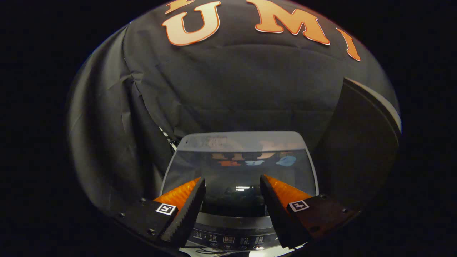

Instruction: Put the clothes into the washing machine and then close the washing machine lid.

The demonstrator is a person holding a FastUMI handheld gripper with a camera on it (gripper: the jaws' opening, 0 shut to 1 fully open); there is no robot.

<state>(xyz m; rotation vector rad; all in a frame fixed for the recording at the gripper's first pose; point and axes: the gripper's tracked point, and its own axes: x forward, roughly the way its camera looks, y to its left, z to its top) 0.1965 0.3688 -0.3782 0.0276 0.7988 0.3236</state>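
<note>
A top-loading washing machine (185,142) stands below and ahead of me against the black cloth wall. Its glass lid (238,167) lies down flat and mirrors the booth. Its control panel (228,240) with small displays and buttons runs along the near edge, under my fingers. My gripper (232,184) hovers open above the near part of the lid, with nothing between its fingers. Through the dark glass I cannot make out any clothes.
A dark panel (360,142) with a pale edge stands upright to the right of the machine. Black cloth (107,142) hangs in folds to the left and behind.
</note>
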